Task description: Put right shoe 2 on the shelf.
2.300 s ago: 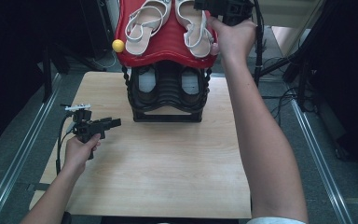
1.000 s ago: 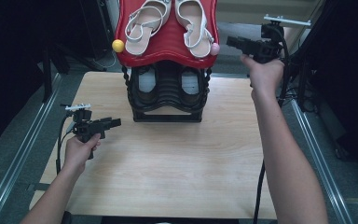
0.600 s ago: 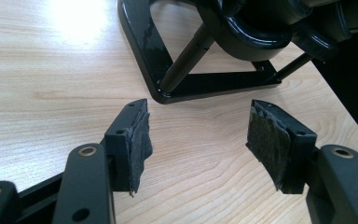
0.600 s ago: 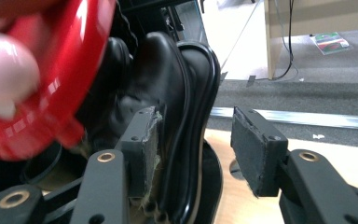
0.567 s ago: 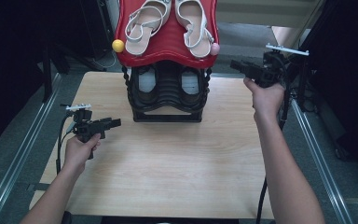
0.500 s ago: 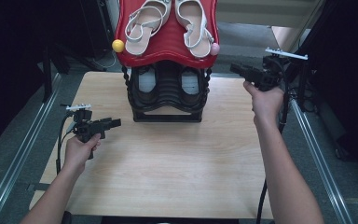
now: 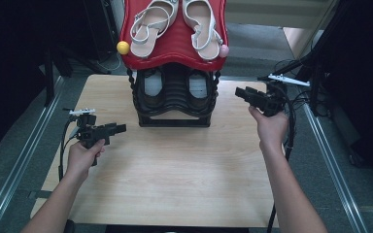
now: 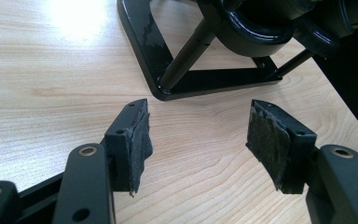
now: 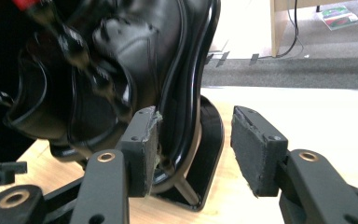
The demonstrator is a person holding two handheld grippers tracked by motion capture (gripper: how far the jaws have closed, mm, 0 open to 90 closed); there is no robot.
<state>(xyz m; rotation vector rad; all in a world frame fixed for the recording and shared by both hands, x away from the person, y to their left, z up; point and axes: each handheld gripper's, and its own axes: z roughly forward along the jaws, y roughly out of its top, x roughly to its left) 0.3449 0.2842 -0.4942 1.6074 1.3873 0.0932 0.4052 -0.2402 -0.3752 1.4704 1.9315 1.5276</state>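
A black shoe rack stands at the back of the wooden table. Its red top shelf carries two white sandals; black shoes sit on the lower tier. My right gripper hovers just right of the rack at the lower tier, open and holding nothing. In the right gripper view its fingertips frame the rack's black side rail, with a black shoe beyond to the left. My left gripper rests low at the table's left, open and empty, pointing at the rack's base frame.
A yellow ball and a pink ball cap the red shelf's corners. Metal rails run along both sides of the table. Cables and a black stand lie off the right edge. Bare wood spreads in front of the rack.
My right hand has come down from beside the red shelf to the rack's lower tier, jaws staying open. The left hand has not moved.
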